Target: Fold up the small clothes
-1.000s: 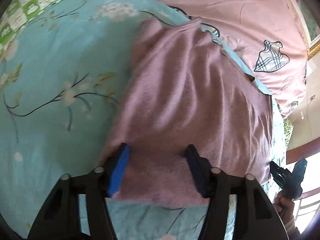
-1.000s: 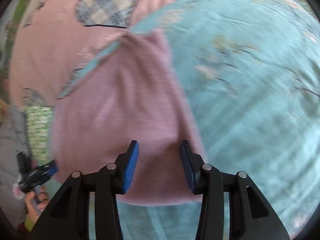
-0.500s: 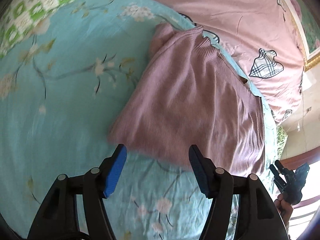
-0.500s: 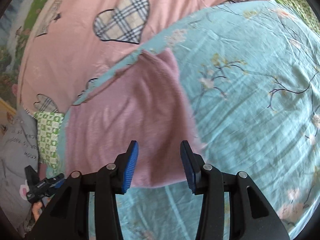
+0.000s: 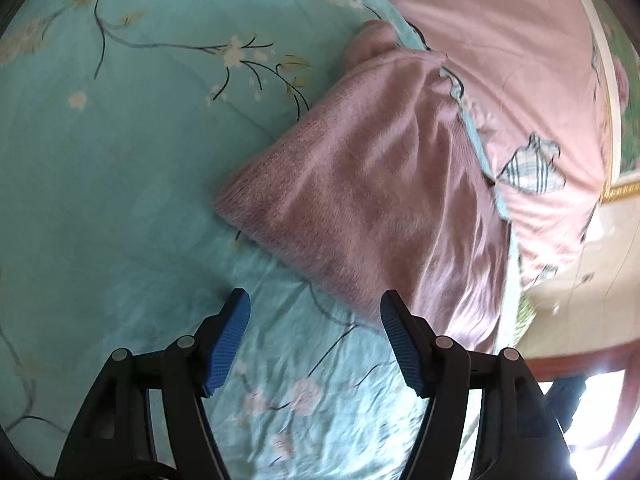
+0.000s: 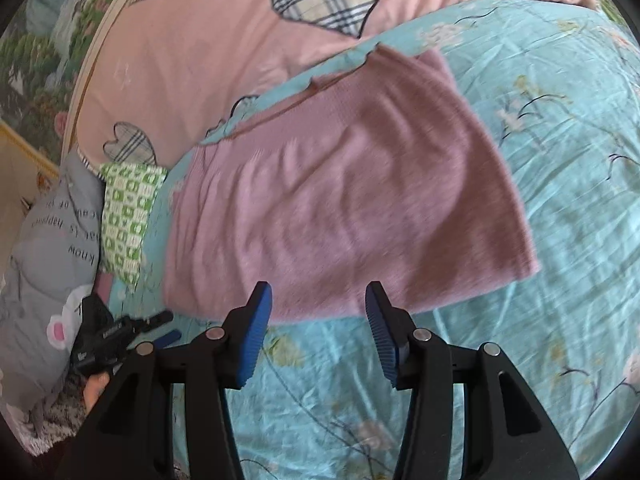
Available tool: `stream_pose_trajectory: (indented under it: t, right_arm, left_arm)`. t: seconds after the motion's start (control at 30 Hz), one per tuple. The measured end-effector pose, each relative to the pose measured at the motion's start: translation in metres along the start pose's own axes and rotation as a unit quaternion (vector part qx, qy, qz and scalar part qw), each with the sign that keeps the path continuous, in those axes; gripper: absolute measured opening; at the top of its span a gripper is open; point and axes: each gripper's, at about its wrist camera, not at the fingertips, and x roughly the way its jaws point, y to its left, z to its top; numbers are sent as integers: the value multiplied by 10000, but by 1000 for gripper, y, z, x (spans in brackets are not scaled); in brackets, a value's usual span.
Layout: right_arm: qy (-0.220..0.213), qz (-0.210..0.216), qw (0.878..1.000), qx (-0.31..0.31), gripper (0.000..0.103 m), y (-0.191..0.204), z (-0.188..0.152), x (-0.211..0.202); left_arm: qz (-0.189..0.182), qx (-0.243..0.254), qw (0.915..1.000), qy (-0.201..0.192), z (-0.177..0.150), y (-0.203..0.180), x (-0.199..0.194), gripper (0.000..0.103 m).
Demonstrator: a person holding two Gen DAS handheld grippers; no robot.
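Item 1, nearest: my left gripper (image 5: 315,334), fingers spread wide, nothing between them, hanging over bare sheet just short of the garment's near corner. In the right wrist view the same tool shows small at lower left.

Item 2: my right gripper (image 6: 319,322), fingers likewise parted and empty, poised at the garment's near hem; whether the tips touch the cloth I cannot tell.

Item 3: pink knit garment (image 6: 348,204), the task's thing. It lies flat on the bed, a rough trapezoid, near hem toward me, far edge at the border where the turquoise sheet meets the pink cover. Soft ripples run through the middle; the outline reads as already doubled once, though I judge that from shape alone.

Item 4: turquoise floral sheet (image 6: 560,320), wrinkled, carrying the garment.

Item 5, farther: pink cover with plaid hearts (image 6: 224,52), beyond the garment's far edge.

Item 6, far left of the right view: green checked cushion (image 6: 128,216) and grey printed cloth (image 6: 52,240) at the bed's edge.

Step in hand, by my judgement: between folds, both tools released and set for a fresh grip. The next move calls for pinching the two near corners, or one side edge, lifting low, and carrying it across evenly so the knit does not drag or bunch.
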Motion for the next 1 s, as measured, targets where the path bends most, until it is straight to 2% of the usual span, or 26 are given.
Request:
stream_pose_trajectory:
  t: [0.3, 0.43, 0.6, 0.67, 0.73, 0.77, 0.83, 0.93, 1.0]
  right_arm:
    - [293, 62, 9994, -193, 51, 14, 1, 20]
    - [360, 68, 9991, -234, 51, 16, 7, 27]
    - [444, 81, 9986, -289, 51, 17, 13, 34]
    - [461, 103, 9986, -252, 51, 15, 17, 38]
    - [449, 114, 9987, -221, 51, 13, 20, 40]
    - [440, 121, 9987, -215, 51, 13, 22, 41]
    - [428, 128, 9988, -214, 51, 11, 26, 42]
    - [398, 154, 9988, -219, 51, 8, 32, 43]
    - [345, 163, 9991, -190, 51, 4, 35, 41]
  left_arm:
    - [-178, -538, 9977, -374, 18, 0, 17, 74]
    - [-243, -660, 9958, -583, 27, -2, 23, 81]
    - [-166, -653, 9941, -855, 37, -10, 28, 80]
    - [-126, -551, 9941, -923, 41, -15, 29, 69]
    - [-188, -477, 9948, -877, 46, -20, 33, 42]
    - [-225, -449, 9950, -867, 48, -22, 34, 38]
    - [-233, -320, 9950, -914, 50, -29, 32, 20]
    - [-269, 170, 9942, -1025, 50, -55, 25, 18]
    - [-447, 492, 9923, -1042, 49, -76, 21, 16]
